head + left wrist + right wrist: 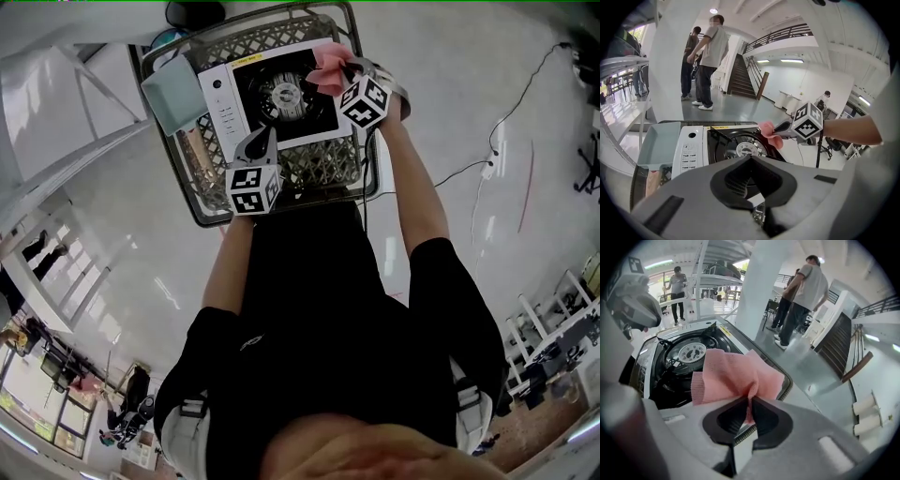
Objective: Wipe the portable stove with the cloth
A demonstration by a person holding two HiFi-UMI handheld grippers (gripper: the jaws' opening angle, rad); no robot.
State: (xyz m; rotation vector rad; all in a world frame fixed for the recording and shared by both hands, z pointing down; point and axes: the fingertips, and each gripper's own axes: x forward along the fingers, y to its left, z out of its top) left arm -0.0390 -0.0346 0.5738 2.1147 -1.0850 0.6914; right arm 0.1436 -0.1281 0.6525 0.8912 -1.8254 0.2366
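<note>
Glossy grey floor surrounds the basket holding the stove; right hand-held gripper pinches cloth, left hand-held gripper closed.

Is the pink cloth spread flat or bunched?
Bunched: the right tool pinches the cloth at a gathered fold, over the stove.

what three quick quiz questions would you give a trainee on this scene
1. Which gripper holds the cloth?
2. The stove sits in: A a sink; B a wire basket; C a box.
3. True or false: the left gripper grips the stove's knob.
Key: 1 the right gripper; 2 B; 3 false, it is shut on nothing.
</note>
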